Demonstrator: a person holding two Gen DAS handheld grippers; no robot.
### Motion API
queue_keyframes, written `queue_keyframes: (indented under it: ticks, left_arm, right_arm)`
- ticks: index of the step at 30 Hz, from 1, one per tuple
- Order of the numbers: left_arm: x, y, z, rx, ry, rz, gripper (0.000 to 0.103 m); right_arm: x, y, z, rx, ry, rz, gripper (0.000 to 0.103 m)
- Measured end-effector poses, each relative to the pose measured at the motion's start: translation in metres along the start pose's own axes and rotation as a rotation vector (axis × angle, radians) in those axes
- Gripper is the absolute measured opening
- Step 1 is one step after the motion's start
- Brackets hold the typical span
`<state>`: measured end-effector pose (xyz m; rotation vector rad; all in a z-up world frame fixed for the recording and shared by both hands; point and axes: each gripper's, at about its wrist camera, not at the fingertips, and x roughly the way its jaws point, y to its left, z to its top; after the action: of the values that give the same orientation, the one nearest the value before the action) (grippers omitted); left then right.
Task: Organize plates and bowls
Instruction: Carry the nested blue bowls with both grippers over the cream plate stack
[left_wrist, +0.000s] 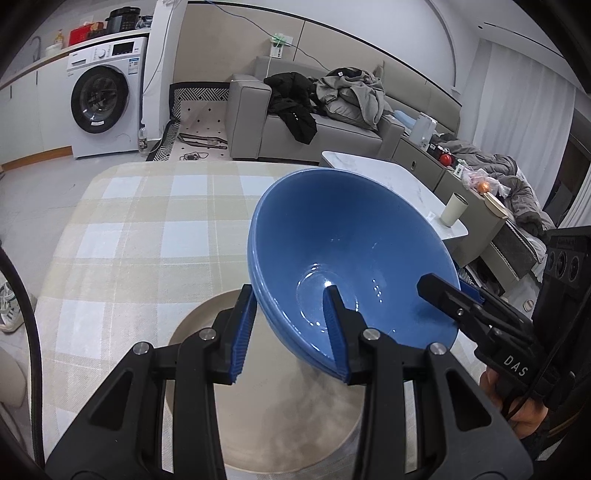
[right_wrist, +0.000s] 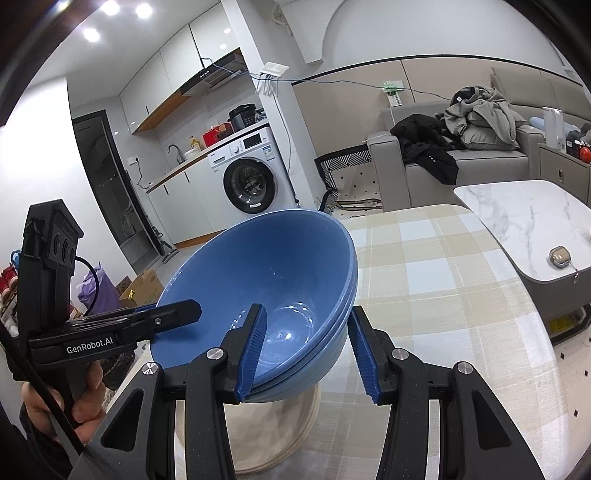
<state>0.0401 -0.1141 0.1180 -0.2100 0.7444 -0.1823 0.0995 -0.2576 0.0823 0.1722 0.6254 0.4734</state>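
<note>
A stack of blue bowls (left_wrist: 351, 251) is held tilted above a beige plate (left_wrist: 207, 332) on the checked tablecloth. My left gripper (left_wrist: 291, 332) straddles the near rim of the stack, one finger inside and one outside. My right gripper (right_wrist: 306, 347) straddles the opposite rim (right_wrist: 343, 295) the same way; it also shows in the left wrist view (left_wrist: 439, 288). The left gripper shows in the right wrist view (right_wrist: 177, 314) at the far rim. The beige plate (right_wrist: 295, 424) lies under the bowls. The jaws look wider than the rim, so the grip is uncertain.
The checked tablecloth (left_wrist: 147, 229) covers the table. A marble coffee table (right_wrist: 528, 221) stands to the right with a cup (left_wrist: 454, 208) on it. A grey sofa (left_wrist: 332, 125) with clothes and a washing machine (left_wrist: 107, 96) stand beyond.
</note>
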Motion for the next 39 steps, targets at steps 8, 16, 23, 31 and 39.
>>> queue_keyframes:
  ticks: [8, 16, 23, 31, 39]
  left_arm:
    - [-0.006, 0.021, -0.014, -0.028, 0.001, 0.018, 0.034]
    - [-0.009, 0.038, -0.022, -0.039, 0.006, 0.047, 0.034]
    - [-0.004, 0.051, -0.029, -0.053, 0.020, 0.063, 0.034]
    - [0.004, 0.060, -0.033, -0.069, 0.033, 0.071, 0.034]
    - [0.009, 0.069, -0.036, -0.080, 0.041, 0.077, 0.034]
  right_arm:
    - [0.013, 0.015, -0.005, -0.029, 0.021, 0.016, 0.047]
    - [0.031, 0.022, -0.012, -0.029, 0.054, 0.045, 0.047]
    - [0.044, 0.026, -0.016, -0.036, 0.078, 0.053, 0.047]
    - [0.053, 0.027, -0.020, -0.039, 0.095, 0.059, 0.047]
    - [0.060, 0.031, -0.024, -0.046, 0.113, 0.064, 0.047]
